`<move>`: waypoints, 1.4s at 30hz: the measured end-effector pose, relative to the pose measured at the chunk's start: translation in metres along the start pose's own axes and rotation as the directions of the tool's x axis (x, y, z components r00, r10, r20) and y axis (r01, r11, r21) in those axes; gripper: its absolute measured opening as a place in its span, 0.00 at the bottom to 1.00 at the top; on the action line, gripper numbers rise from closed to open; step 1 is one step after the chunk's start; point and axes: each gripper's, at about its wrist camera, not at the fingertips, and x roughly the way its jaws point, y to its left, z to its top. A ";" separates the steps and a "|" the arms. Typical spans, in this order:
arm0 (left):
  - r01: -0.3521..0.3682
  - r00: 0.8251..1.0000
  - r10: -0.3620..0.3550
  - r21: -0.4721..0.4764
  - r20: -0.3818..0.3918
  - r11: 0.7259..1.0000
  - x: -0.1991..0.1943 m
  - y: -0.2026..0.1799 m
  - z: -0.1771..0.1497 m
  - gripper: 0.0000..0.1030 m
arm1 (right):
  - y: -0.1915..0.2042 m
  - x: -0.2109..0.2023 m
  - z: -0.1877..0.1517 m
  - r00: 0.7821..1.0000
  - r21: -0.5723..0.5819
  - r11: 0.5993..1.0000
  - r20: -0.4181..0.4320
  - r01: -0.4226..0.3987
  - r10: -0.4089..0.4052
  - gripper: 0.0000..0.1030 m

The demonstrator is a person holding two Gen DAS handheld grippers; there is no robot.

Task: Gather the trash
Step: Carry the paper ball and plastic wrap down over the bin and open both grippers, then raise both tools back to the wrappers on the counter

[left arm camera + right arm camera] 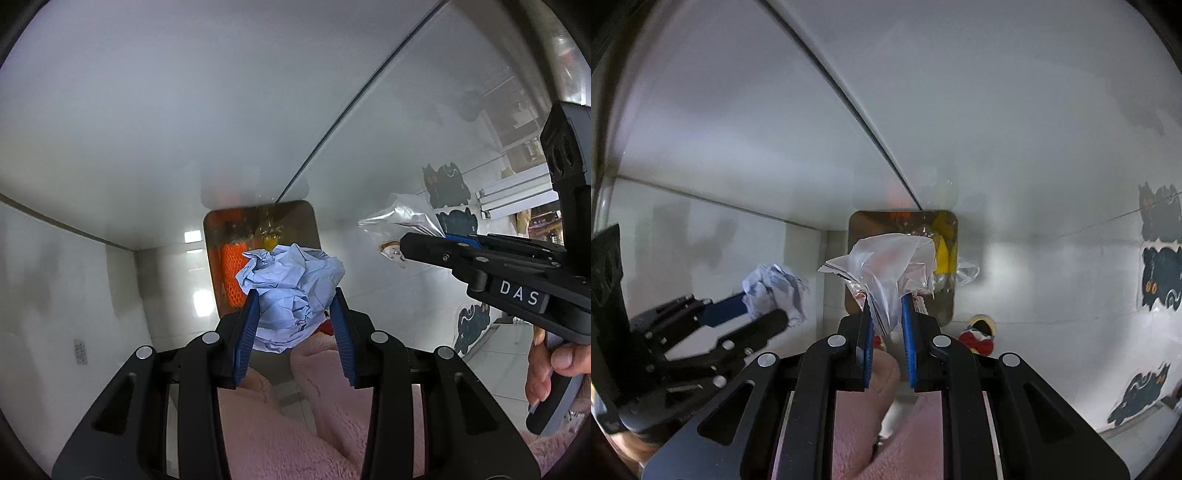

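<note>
A crumpled light-blue paper ball (288,284) sits between the blue pads of my left gripper (295,295), which is shut on it. My right gripper (885,299) is shut on a clear plastic wrapper (890,258). Both point steeply down over a brown square bin (299,218) on the floor. Inside the bin lie an orange net (231,266) and something yellow (943,251). In the left wrist view the right gripper (406,243) comes in from the right with the wrapper (402,216). The right wrist view shows the left gripper (764,306) with the paper ball (775,291) on the left.
White cabinet walls rise behind and left of the bin (858,225). A red and yellow soft toy (979,332) lies on the pale floor by the bin. Dark cat-shaped stickers (1160,277) mark the floor to the right. Pink fuzzy trouser legs (332,424) stand below the grippers.
</note>
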 end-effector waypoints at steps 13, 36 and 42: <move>-0.003 0.998 0.002 -0.008 -0.069 1.000 0.056 0.012 -0.003 0.36 | -0.009 0.055 0.010 0.998 0.135 0.991 -0.053 -0.022 0.030 0.17; -0.036 0.998 0.035 -0.004 -0.061 0.999 0.044 0.015 0.007 0.72 | -0.011 0.028 0.018 0.999 0.149 0.988 -0.006 0.032 -0.032 0.69; -0.051 0.998 0.051 -0.010 -0.029 0.999 0.006 0.017 0.003 0.87 | -0.014 -0.009 0.007 0.997 0.114 0.991 0.025 0.066 -0.069 0.91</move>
